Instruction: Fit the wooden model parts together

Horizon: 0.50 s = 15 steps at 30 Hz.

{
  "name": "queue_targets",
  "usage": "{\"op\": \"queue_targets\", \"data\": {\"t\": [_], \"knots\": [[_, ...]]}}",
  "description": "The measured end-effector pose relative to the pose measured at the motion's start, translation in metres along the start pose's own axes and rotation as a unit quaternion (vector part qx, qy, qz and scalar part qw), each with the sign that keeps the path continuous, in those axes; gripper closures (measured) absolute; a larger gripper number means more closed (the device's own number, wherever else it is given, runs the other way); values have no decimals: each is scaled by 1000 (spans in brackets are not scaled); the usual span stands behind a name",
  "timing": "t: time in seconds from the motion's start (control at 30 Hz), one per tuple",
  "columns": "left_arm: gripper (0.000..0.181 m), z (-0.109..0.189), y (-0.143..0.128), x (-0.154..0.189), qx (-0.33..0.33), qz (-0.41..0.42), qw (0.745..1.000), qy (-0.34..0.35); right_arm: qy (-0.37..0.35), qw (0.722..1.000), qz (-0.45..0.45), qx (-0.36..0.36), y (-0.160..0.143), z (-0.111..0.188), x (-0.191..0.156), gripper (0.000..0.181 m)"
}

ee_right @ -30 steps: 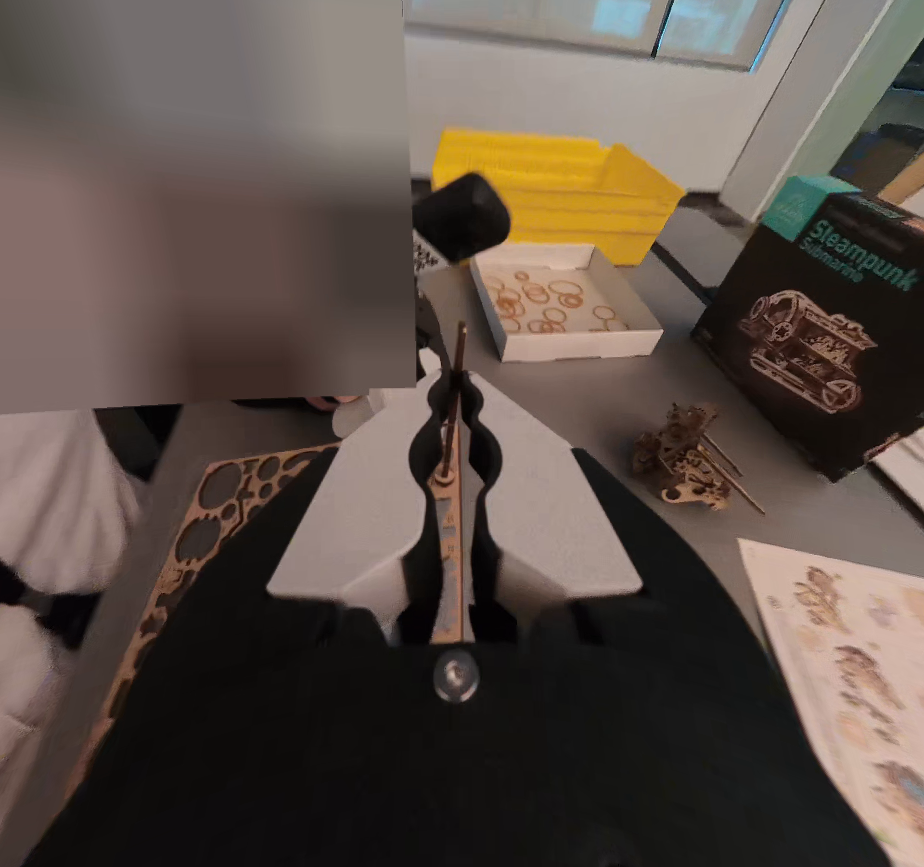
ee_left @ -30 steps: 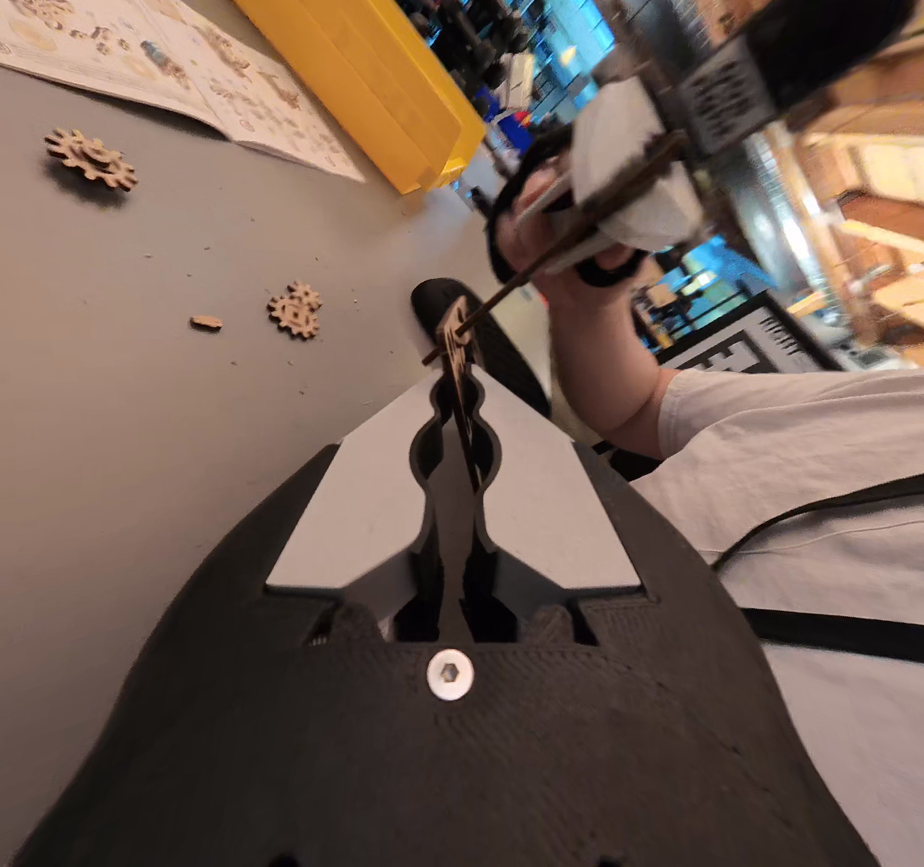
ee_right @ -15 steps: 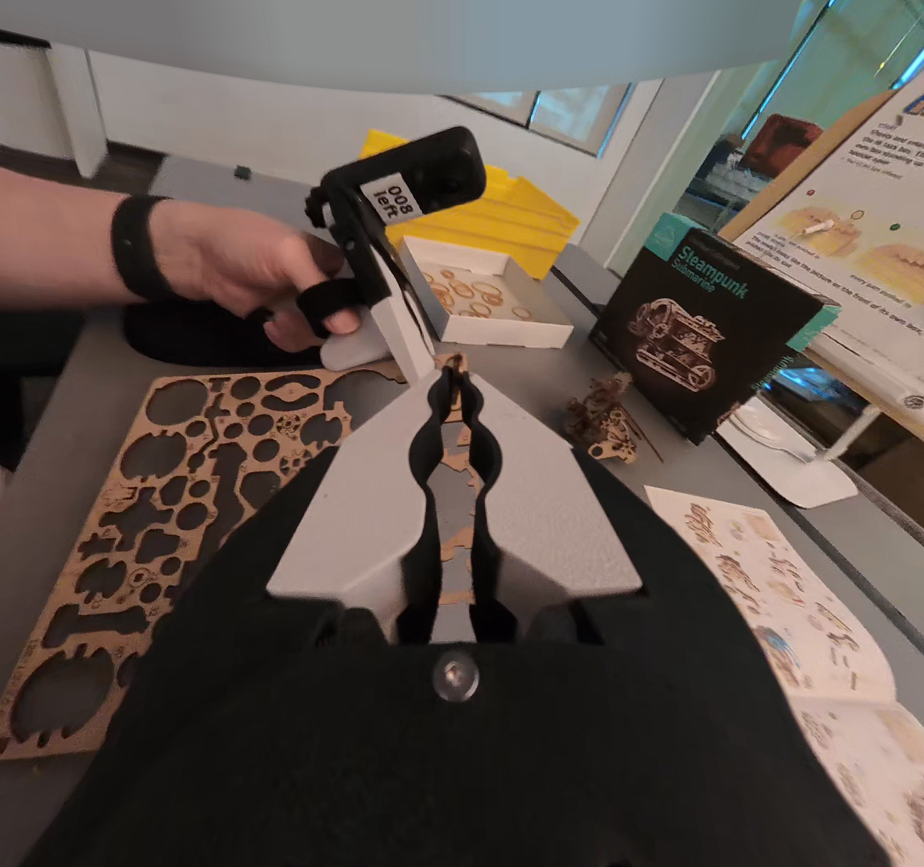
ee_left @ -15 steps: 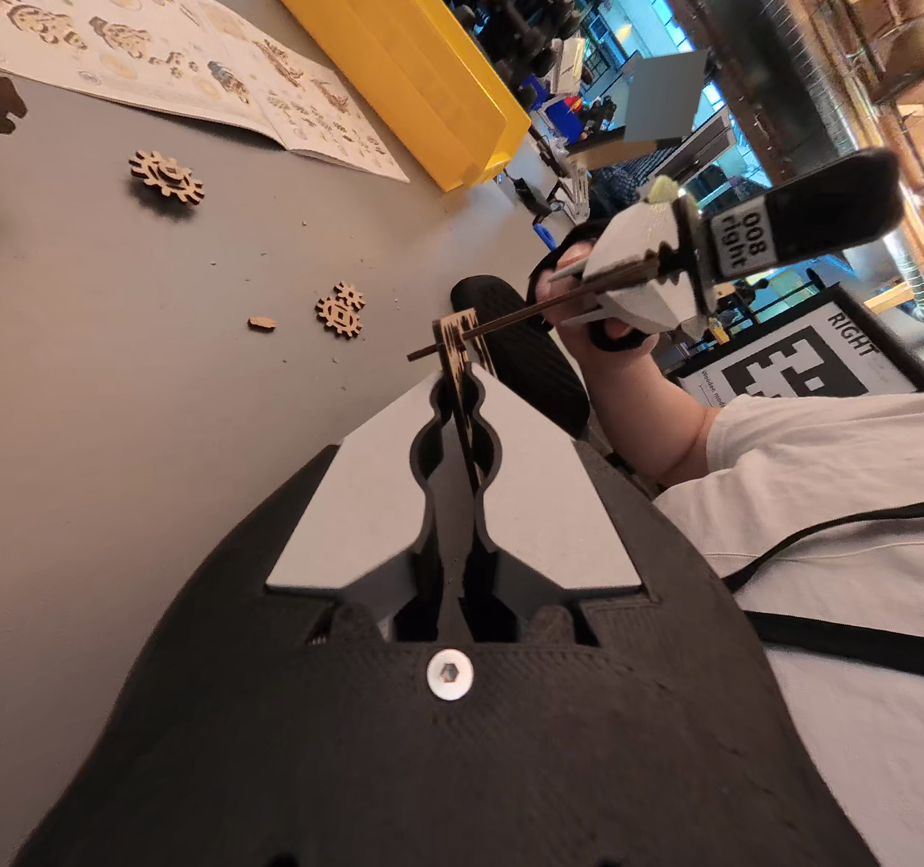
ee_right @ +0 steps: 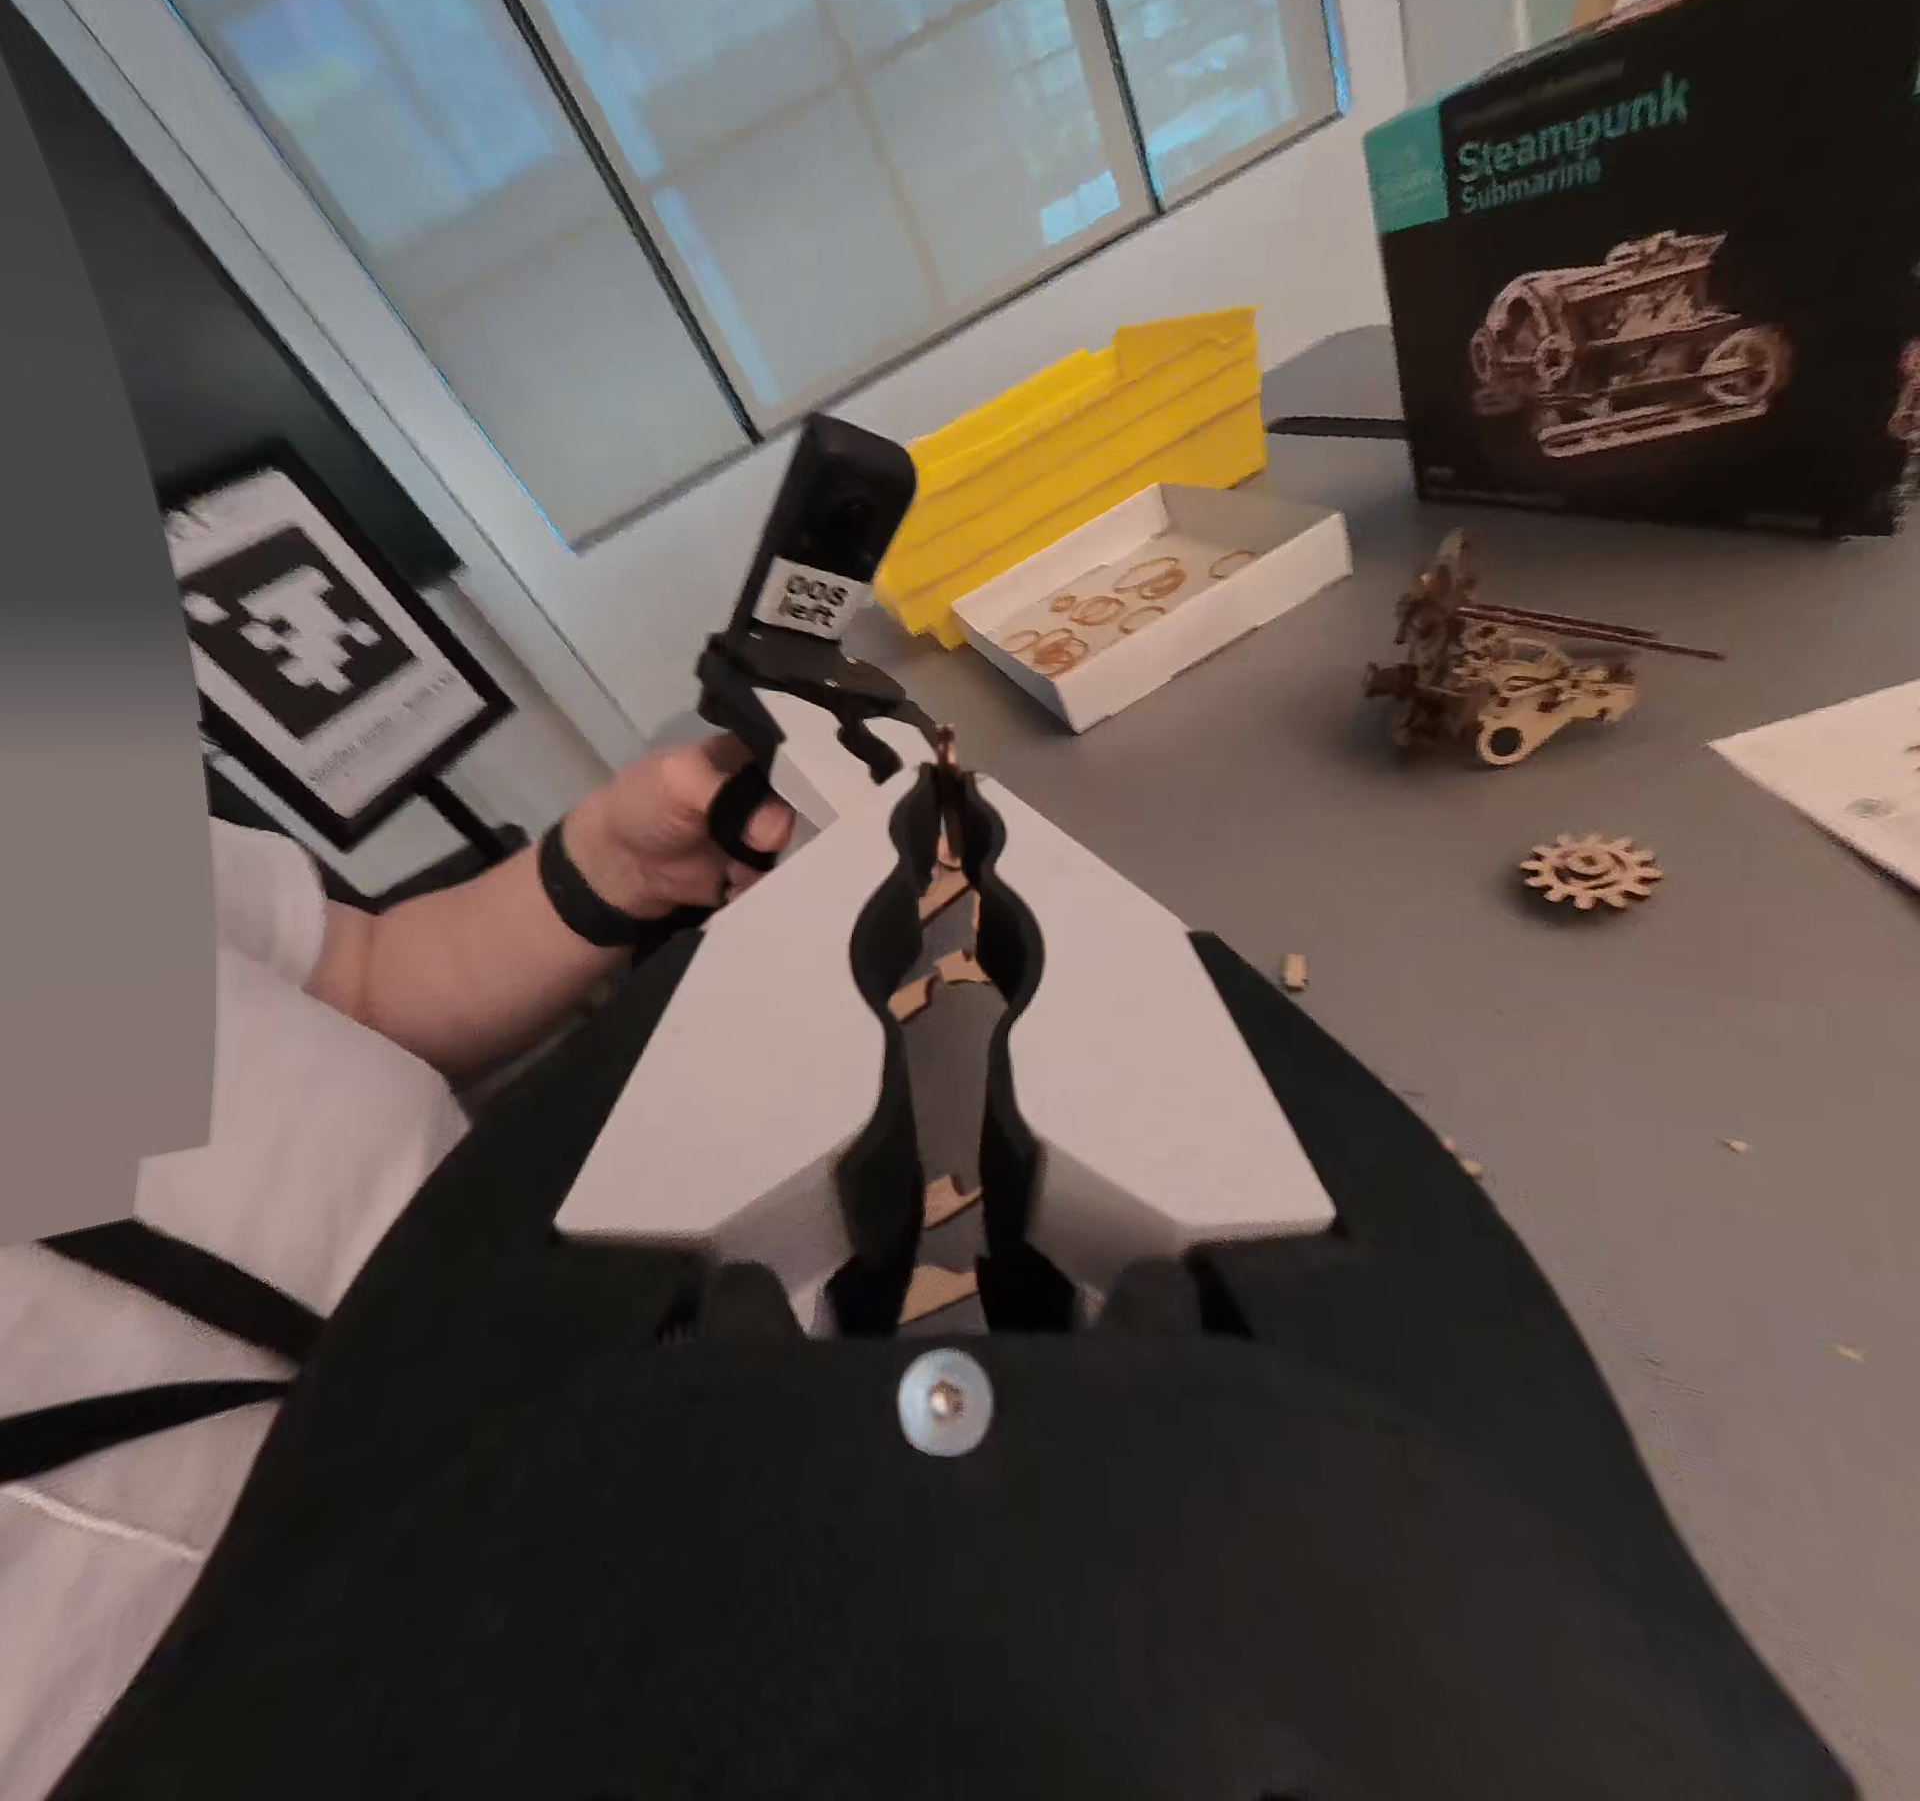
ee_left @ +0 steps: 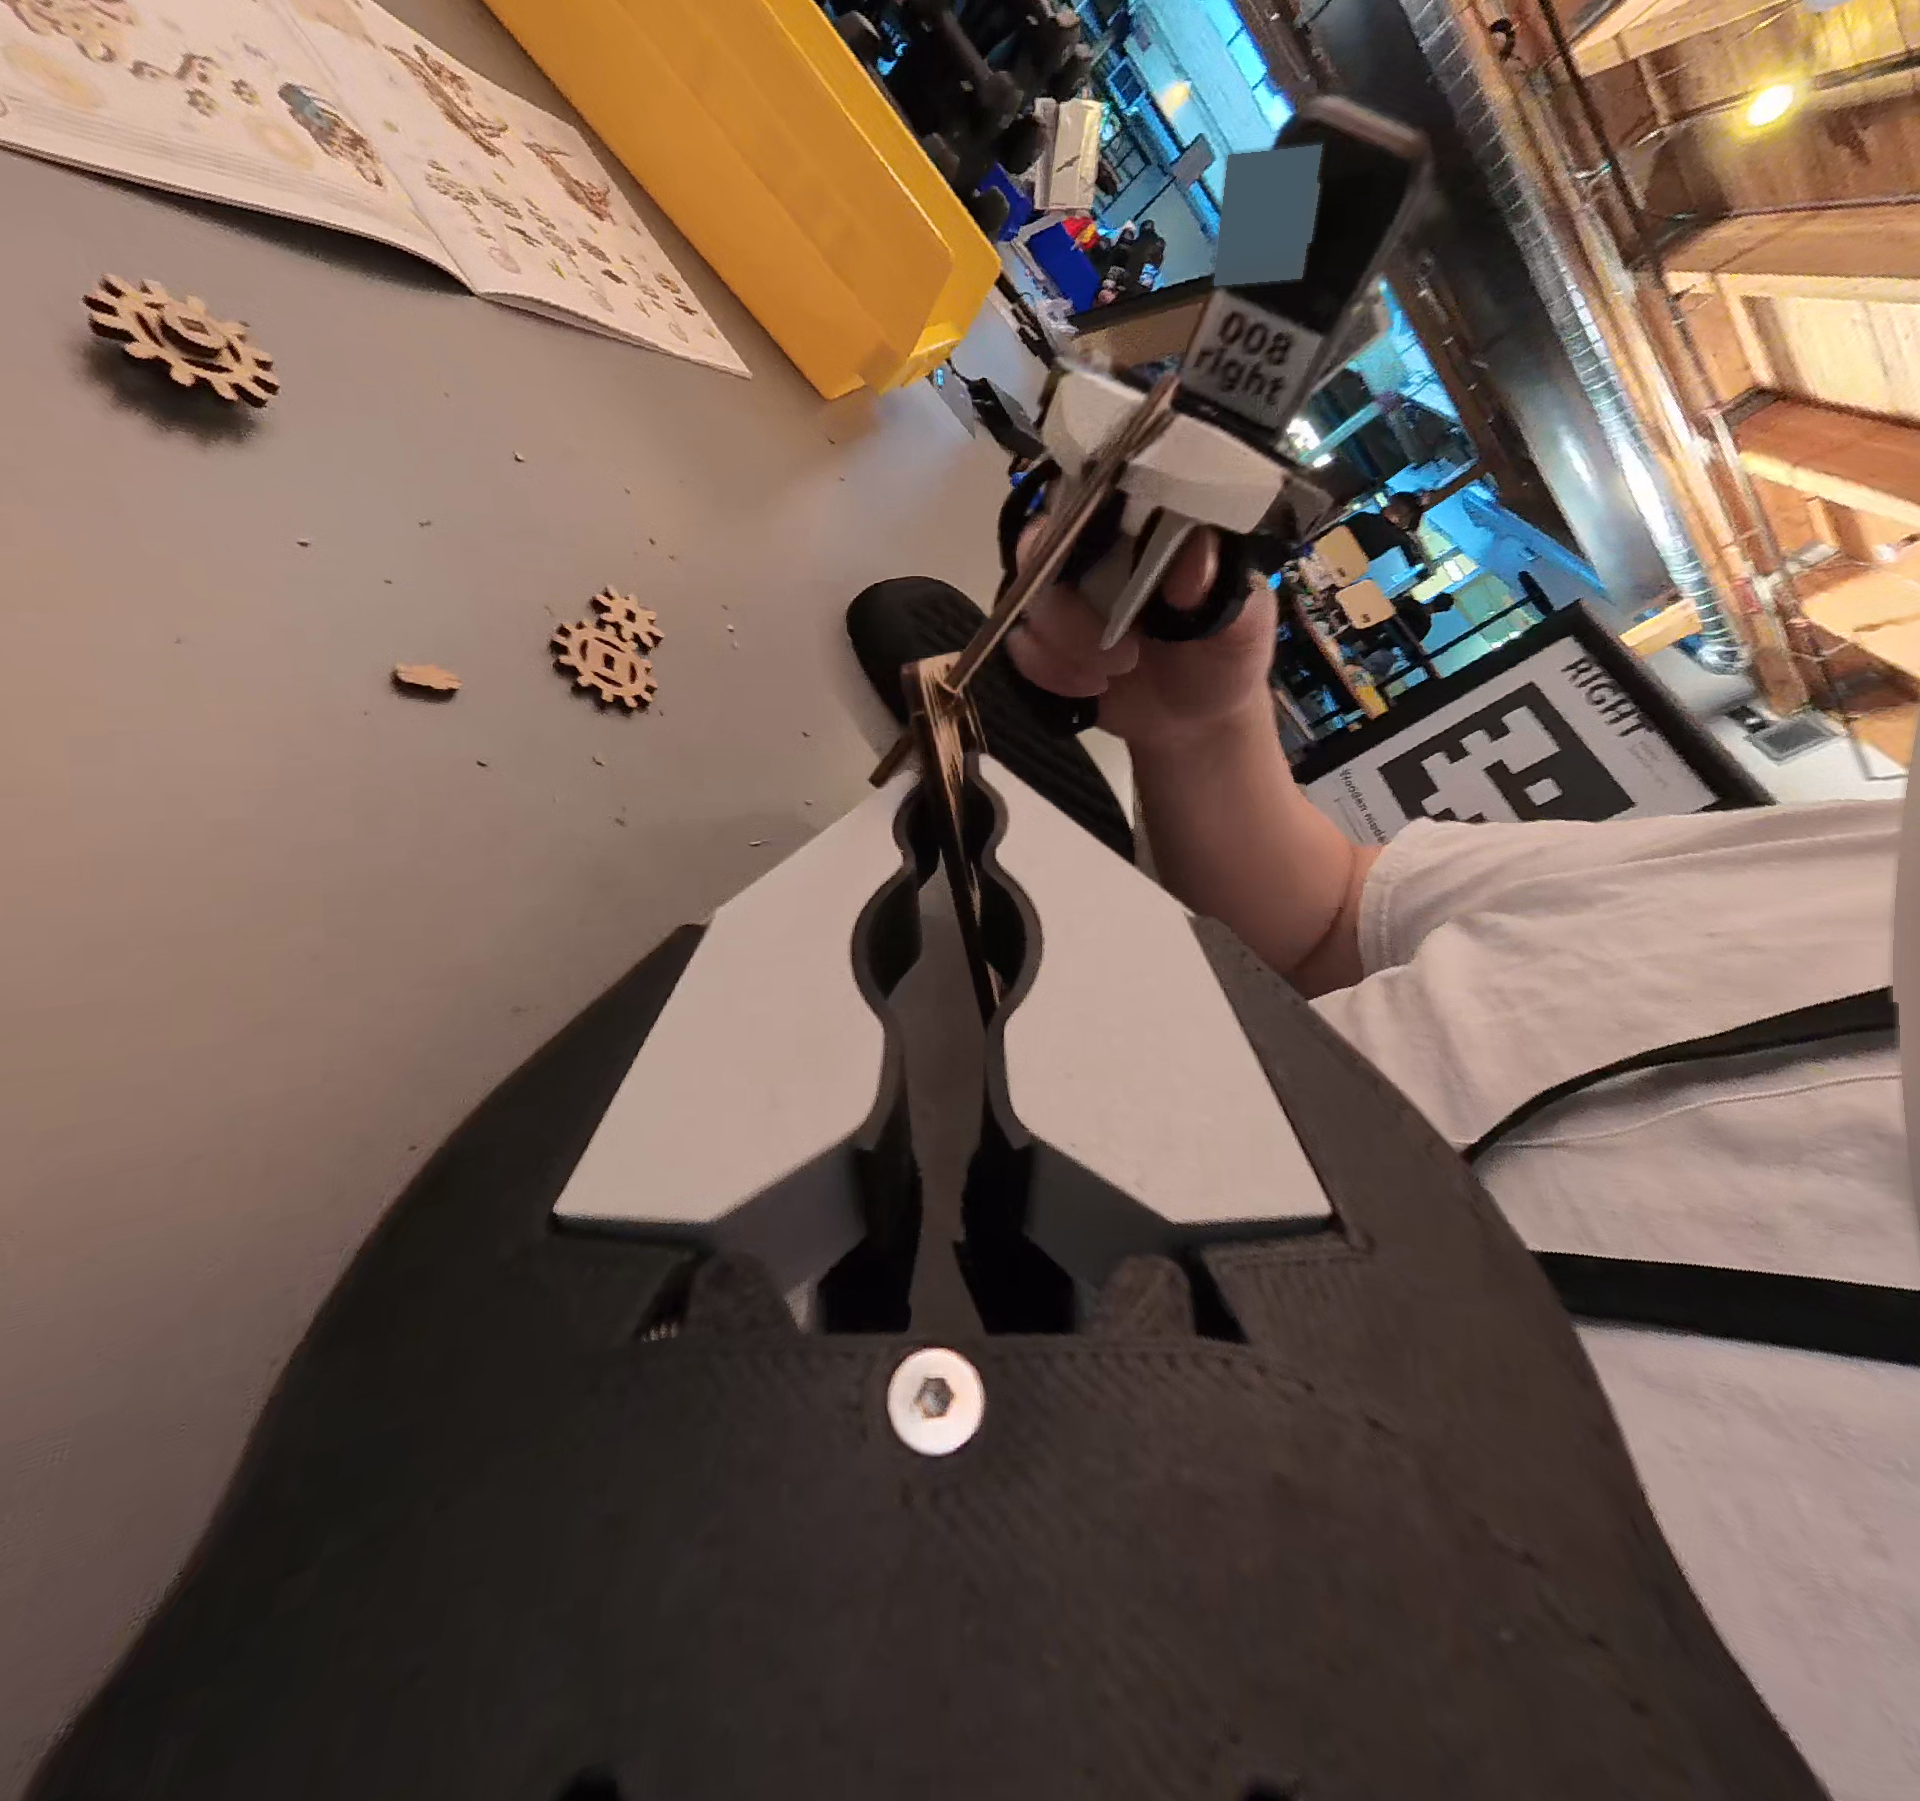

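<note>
My left gripper [ee_left: 940, 795] jaws pinch a thin flat laser-cut wooden piece [ee_left: 943, 728], right gripper [ee_right: 940, 795] jaws pinch a slim brown wooden rod [ee_left: 1049, 562]; both light, probably snappable, so I'd grip near the joint.

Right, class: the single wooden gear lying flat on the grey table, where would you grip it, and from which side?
Pinch the gear across its toothed rim, coming straight down from above. It lies flat and thin on the table, so a sideways approach would likely find little edge.
</note>
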<state>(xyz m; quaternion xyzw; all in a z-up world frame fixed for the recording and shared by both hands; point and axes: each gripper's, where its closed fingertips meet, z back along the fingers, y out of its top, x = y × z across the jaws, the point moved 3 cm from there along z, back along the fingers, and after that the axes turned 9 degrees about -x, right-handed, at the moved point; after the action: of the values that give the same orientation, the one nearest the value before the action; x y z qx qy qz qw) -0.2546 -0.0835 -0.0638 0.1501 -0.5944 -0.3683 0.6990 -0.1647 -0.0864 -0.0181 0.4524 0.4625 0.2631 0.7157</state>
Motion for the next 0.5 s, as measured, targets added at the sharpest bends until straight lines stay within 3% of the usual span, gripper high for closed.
{"op": "queue_targets", "data": {"t": [0.03, 0.1, 0.23, 0.33, 0.4, 0.5], "knots": [[180, 0, 0, 1, 1, 6, 1000, -5, 11, 1000, 15, 9, 0, 1, -2, 181], [180, -2, 1, -3, 1, 16, 1000, 7, -30, 991, 129, 16, -1, 0, -9, 181], [180, 4, 6, -8, 14, 33, 999, 11, -132, 937, 323, -28, -11, -6, -22, 181], [180, 3, 3, -7, -4, 18, 999, 29, -152, 916, 367, -53, -14, -12, -28, 181], [179, 2, 2, -10, -10, 9, 998, 54, -178, 884, 424, -82, -18, -17, -32, 181], [179, 5, 3, -16, -2, 10, 997, 82, -205, 887, 386, -149, -19, -22, -25, 181]]}}
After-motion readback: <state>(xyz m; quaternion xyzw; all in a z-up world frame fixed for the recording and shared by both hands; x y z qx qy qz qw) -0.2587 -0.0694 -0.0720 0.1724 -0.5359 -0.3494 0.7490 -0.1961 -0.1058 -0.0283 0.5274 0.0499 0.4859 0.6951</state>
